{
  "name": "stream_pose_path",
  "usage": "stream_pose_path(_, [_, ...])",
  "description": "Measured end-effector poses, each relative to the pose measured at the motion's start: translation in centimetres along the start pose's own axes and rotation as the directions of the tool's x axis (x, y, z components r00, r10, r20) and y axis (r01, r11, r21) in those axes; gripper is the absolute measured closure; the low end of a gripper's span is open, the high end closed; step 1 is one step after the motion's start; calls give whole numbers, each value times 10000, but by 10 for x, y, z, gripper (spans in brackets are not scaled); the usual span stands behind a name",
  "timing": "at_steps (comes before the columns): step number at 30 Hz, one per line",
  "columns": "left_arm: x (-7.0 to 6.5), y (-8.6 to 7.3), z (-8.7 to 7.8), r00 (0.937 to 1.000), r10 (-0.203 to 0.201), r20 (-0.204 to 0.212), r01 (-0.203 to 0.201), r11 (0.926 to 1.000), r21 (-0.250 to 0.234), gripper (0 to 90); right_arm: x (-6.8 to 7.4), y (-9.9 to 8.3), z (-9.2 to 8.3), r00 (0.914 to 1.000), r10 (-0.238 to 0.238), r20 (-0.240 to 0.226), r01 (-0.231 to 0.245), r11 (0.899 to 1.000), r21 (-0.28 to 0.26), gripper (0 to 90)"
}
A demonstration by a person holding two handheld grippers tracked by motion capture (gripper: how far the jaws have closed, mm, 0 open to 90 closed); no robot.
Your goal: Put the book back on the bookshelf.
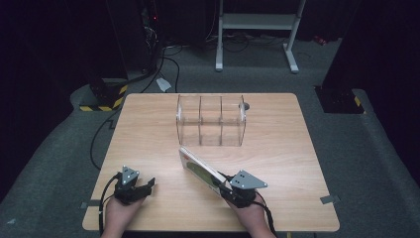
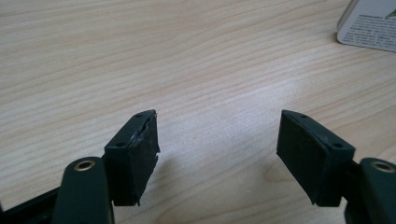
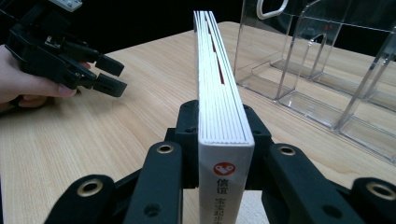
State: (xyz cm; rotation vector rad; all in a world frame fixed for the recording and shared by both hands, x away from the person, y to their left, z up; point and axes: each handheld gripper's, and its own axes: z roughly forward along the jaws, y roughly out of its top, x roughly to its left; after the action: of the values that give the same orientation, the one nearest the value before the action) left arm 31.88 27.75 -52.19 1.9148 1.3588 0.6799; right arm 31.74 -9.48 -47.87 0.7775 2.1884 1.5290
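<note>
Right gripper (image 3: pixel 219 140) I have clamped on the white paperback book (image 3: pixel 222 98), tilted above the light wooden surface (image 1: pixel 148 139); left gripper (image 2: pixel 217 154) jaws apart, empty.

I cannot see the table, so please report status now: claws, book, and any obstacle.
Right claw shut on book. Left claw open, empty. Clear rack ahead, path free.

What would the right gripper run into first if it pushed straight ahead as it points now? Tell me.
Probably nothing soon. The right gripper, shut on the book, points along the wooden table, passing left of the clear acrylic organizer. The book's far end looks clear of it, though depth is uncertain.
</note>
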Motion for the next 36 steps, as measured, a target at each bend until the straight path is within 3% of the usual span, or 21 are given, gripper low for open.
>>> stream_pose_path(2, [1,2,2,10000,-48,-25,48,10000,42,248,1,0,-1,10000,-72,32,72,10000,-14,742])
stream_pose_path(11, [1,8,11,9996,204,-177,-196,9988,445,241,3,-1,-8,9996,-135,264,138,9998,-119,745])
stream_pose_path(16, [4,11,14,9999,-104,20,103,9991,416,242,1,-3,-13,9990,-32,436,37,9999,-106,744])
stream_pose_path(20, [2,16,17,10000,69,-46,-67,9989,460,221,0,-5,-20,9982,10,603,-4,10000,-97,744])
stream_pose_path(32, [-2,21,33,10000,24,-96,-19,9986,531,212,-9,-14,-44,9883,381,1474,-374,9993,-75,743])
stream_pose_path(36, [1,22,37,9997,-237,-40,239,9976,656,193,-13,-18,-53,9818,583,1805,-578,9983,-80,743])
